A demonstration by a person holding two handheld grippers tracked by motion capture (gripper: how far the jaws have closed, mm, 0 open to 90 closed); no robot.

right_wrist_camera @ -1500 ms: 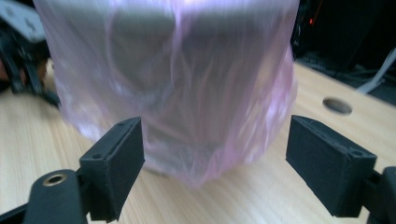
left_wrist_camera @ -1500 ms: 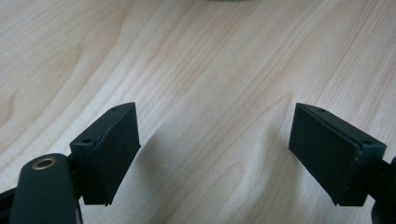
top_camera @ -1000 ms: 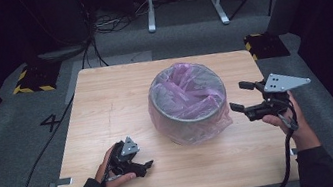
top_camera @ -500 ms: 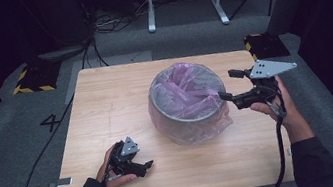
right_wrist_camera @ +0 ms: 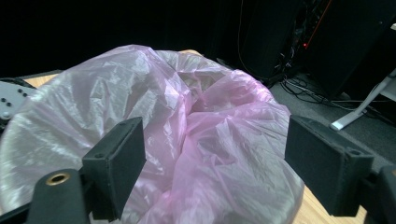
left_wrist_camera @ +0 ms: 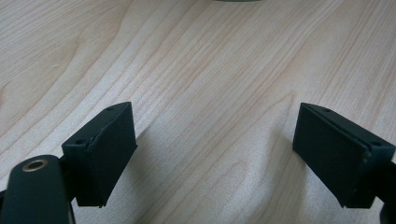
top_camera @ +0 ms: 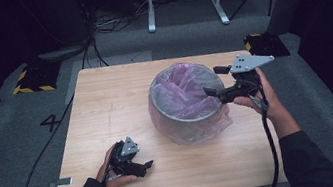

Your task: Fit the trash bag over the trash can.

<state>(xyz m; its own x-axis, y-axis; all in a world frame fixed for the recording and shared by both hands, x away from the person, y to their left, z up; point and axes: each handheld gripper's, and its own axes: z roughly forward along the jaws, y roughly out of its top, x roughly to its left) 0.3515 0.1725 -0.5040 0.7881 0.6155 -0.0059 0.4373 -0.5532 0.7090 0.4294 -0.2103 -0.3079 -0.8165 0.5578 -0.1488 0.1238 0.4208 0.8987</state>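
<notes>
Right gripper: flat black rectangular pads spread wide, nothing pinched between them, poised over the near rim of the bin. Matte, slightly grainy pad faces, each with small screw holes on the edge. Behind the pads, crinkled translucent pink plastic of the bag, glossy and full of creases, bunched up in the middle and draped outward over the round metal-grey rim. Possibly brushing the film with the lower pad; too close to tell from above. Grey three-cornered plate on top, black cable trailing down past the wrist.

Left gripper: pads likewise parted, empty, resting low over bare table near its front edge, well apart from the bin. Pale wood-grain surface with fine wavy lines, smooth, faintly shiny.

Bin standing roughly mid-table, slightly right of centre, round and bowl-like, bag overhang wrapping its outer wall down to the tabletop. Grey carpet around the table.
</notes>
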